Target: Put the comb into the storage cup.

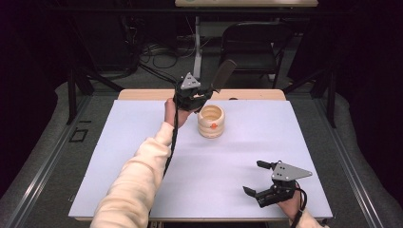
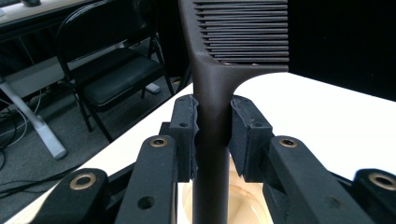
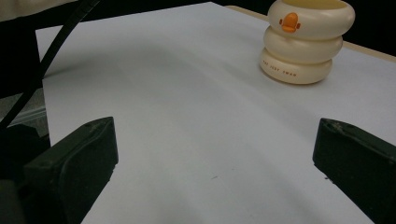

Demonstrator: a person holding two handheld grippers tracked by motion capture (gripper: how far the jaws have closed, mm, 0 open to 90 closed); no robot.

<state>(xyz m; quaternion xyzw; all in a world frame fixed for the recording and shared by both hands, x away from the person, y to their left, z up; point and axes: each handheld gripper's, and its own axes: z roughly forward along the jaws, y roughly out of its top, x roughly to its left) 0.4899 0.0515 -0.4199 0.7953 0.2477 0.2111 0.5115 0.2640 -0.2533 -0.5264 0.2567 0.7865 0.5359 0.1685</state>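
A cream ringed cup with an orange duck bill stands at the middle back of the white table; in the right gripper view the cup is at upper right. My left gripper hovers just above and left of the cup, shut on the handle of a dark brown comb that slants up and to the right. In the left gripper view the comb rises between the closed jaws, teeth at top, with the cup's inside below. My right gripper rests open at the front right, holding nothing.
A black folding chair and a white desk leg with cables stand beyond the table's far edge. A black frame leg is at the left. The white table surface stretches between my right gripper and the cup.
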